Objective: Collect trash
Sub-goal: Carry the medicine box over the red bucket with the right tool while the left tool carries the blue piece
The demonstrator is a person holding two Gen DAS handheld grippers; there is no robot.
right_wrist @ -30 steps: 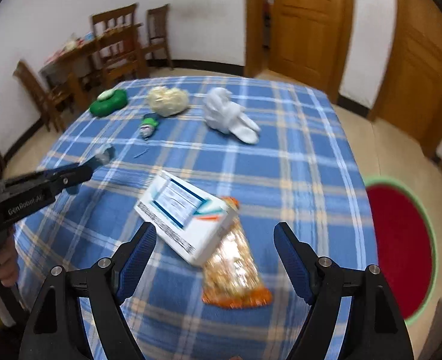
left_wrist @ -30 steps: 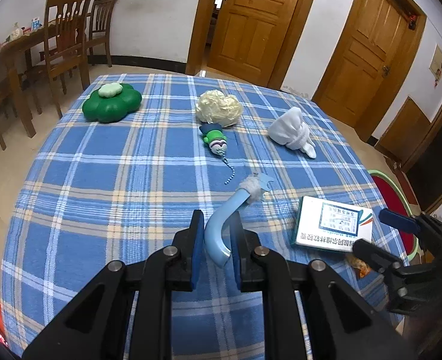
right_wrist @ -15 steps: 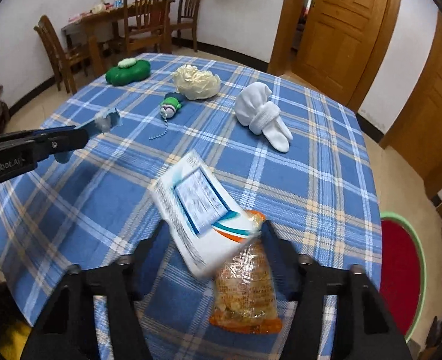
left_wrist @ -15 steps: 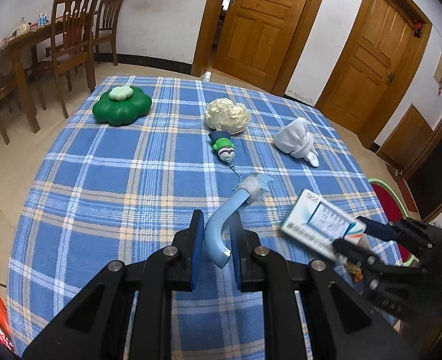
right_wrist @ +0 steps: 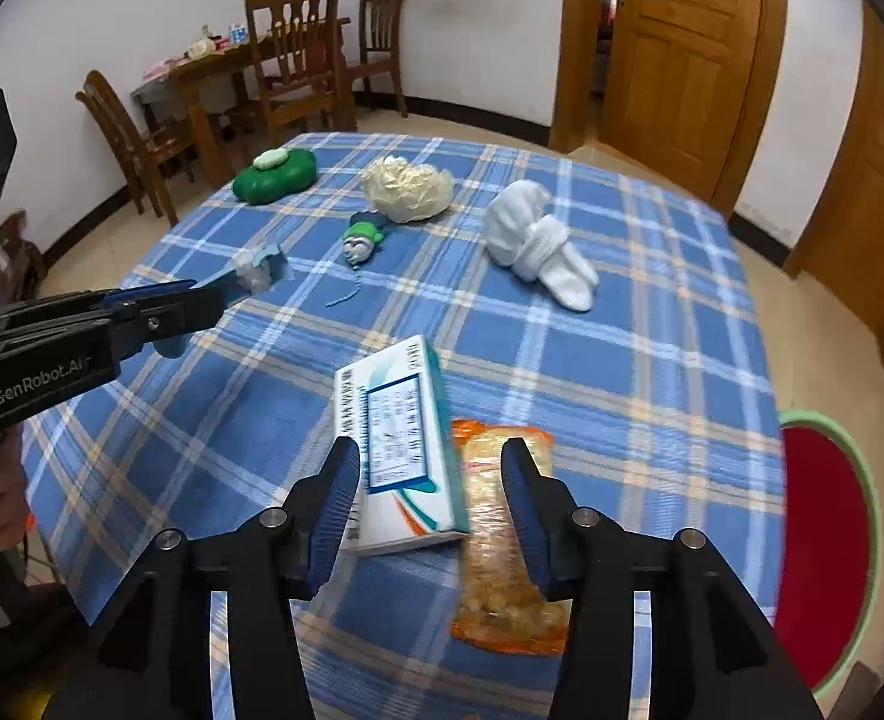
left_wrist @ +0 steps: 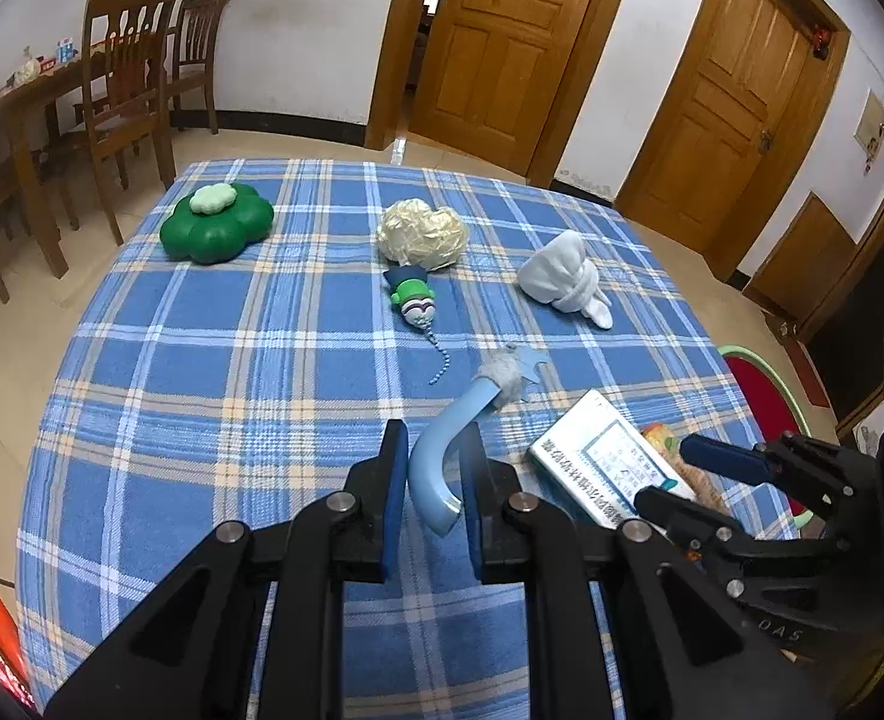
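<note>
A white and teal cardboard box (right_wrist: 396, 444) sits tilted near the right front corner of the table (right_wrist: 652, 312), one end lifted and the other down on the blue checked cloth. It lies between the two fingers of the right gripper (right_wrist: 429, 504), whose jaws are opening at this moment. The left finger sits close against the box's edge, while a clear gap shows between the box and the right finger, so the box does not look firmly held.

Just beside the box, partly under it, lies an orange snack bag (right_wrist: 505, 540), also near the right front corner. The likely trouble is here: with the jaws parting, the tilted box could drop flat or slide off toward the table's edge. If the jaws close again off-centre, they may pinch the slippery bag along with the box, or push the box away.

The left gripper (left_wrist: 431, 492) is closed on a curved light blue handle (left_wrist: 442, 456) with a grey fluffy tip and a small blue star, held above the front of the table. That handle is thin and smooth, so it could twist in the grip.

Further back, toward the far edge, rest a green toy head on a bead chain (left_wrist: 413, 300), a crumpled cream plastic ball (left_wrist: 422, 234), a rolled white cloth (left_wrist: 565, 282) and a green flower-shaped cushion (left_wrist: 216, 231). A red round mat (right_wrist: 826, 558) lies on the floor past the right edge.
</note>
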